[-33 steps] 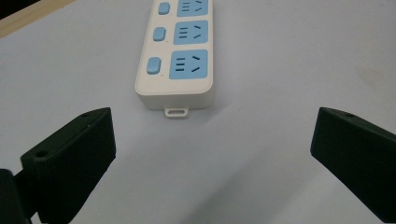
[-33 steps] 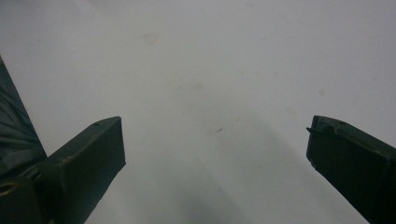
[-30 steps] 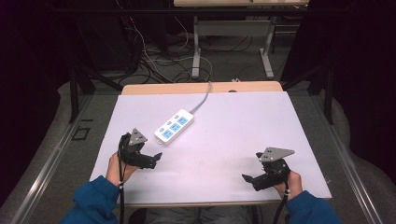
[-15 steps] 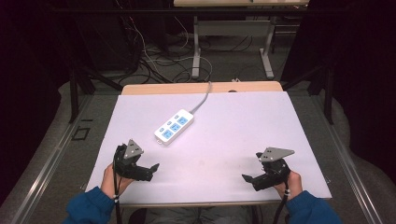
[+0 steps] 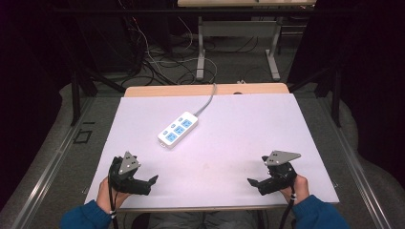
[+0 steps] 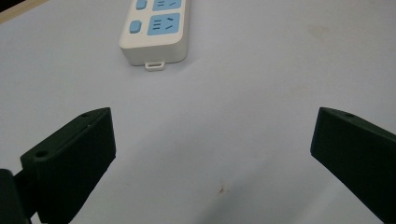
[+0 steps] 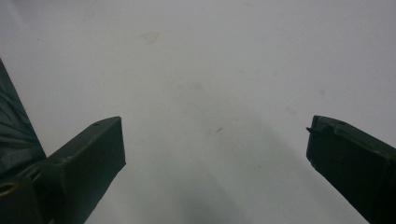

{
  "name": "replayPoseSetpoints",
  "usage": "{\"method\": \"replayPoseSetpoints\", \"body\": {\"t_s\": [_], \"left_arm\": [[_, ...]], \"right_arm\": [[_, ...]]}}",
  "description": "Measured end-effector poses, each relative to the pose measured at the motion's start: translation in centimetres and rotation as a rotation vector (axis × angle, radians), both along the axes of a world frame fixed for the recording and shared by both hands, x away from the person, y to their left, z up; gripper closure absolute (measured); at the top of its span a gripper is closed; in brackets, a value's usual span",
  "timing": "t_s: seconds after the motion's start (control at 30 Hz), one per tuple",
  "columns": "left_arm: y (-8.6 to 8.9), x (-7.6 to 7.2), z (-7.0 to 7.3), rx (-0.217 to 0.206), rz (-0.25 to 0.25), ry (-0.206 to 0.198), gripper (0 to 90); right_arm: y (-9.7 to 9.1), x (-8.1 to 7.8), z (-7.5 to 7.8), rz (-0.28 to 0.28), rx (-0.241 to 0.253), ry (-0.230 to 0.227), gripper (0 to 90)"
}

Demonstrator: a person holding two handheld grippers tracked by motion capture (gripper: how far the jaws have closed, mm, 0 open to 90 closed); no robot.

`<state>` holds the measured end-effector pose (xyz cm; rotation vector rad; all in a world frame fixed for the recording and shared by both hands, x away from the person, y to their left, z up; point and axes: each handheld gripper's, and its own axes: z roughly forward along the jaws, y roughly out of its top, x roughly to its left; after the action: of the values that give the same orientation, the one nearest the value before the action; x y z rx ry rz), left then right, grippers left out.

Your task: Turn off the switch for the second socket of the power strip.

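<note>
Nothing looks done yet: the white power strip (image 5: 178, 129) lies alone in the middle of the table (image 5: 248, 143), and the left gripper (image 5: 152, 181) and right gripper (image 5: 250, 182) wait near the front edge, jaws wide apart and empty.

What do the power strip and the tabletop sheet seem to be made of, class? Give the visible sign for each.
Power strip: probably moulded plastic, a smooth white shell with rounded edges and blue socket faces. Tabletop sheet: matte white, faintly stained; possibly laminate or paper, the look leaves it open.
</note>
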<state>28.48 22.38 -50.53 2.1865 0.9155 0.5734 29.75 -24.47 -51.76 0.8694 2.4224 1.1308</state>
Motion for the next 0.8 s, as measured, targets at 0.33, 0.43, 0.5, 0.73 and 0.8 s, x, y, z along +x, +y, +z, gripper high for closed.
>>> {"method": "replayPoseSetpoints", "body": {"t_s": [0.33,0.43,0.5,0.73,0.8], "left_arm": [[0.3,-1.2,0.0,-0.015,-0.011,-0.018,0.0],[0.4,-1.5,0.0,-0.009,-0.013,-0.033,0.0],[0.5,-1.7,-0.1,-0.021,-0.012,-0.031,0.0],[1.1,-2.8,-0.1,-0.009,-0.009,-0.055,0.0],[1.1,-3.0,-0.3,-0.030,-0.006,-0.044,0.0]], "right_arm": [[0.0,0.1,0.0,0.010,0.001,-0.001,4.0],[0.0,0.0,0.0,0.007,0.002,0.003,4.0],[0.0,0.1,0.0,0.015,-0.002,-0.006,4.0],[0.0,0.0,0.0,0.004,0.004,0.007,4.0],[0.0,0.0,0.0,0.006,0.002,0.004,4.0]]}}
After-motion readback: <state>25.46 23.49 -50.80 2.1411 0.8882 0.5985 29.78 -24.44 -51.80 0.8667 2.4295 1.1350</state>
